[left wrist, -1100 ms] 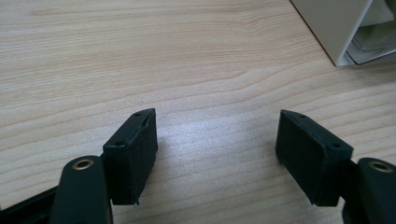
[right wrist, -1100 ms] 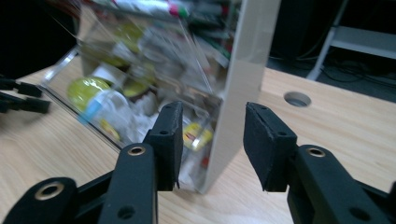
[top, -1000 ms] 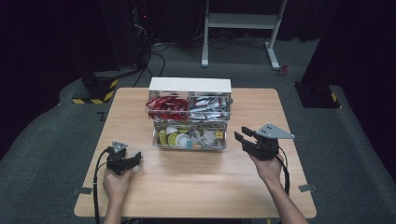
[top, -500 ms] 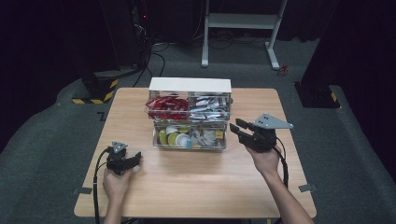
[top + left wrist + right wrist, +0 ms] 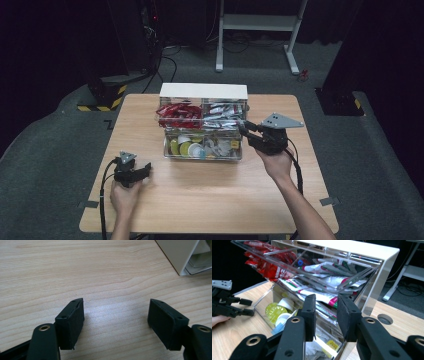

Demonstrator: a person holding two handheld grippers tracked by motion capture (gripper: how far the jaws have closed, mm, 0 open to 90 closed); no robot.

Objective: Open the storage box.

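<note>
A white organizer [image 5: 202, 90] stands at the back middle of the table with its clear drawers pulled out. Red packets [image 5: 180, 114] fill the upper left drawer and silver-white sachets [image 5: 222, 111] the upper right. The lower drawer [image 5: 202, 147] holds round yellow-lidded cups [image 5: 273, 311] and small items. My right gripper [image 5: 245, 127] hovers at the right front corner of the upper right drawer. Its jaws are a narrow gap apart [image 5: 326, 307], nothing between them, pointing at the sachets [image 5: 332, 277]. My left gripper [image 5: 145, 170] rests low over bare wood, open and empty [image 5: 116, 312].
The organizer's white wall [image 5: 180, 255] lies ahead and to the right of the left gripper. A round hole [image 5: 385, 318] sits in the tabletop right of the organizer. The wooden table [image 5: 210, 195] has free room in front. Dark floor, cables and a white stand [image 5: 260, 22] lie beyond.
My right gripper has moved left and forward, from the table's right side up to the upper right drawer. Its jaws look closer together. The left gripper has stayed put.
</note>
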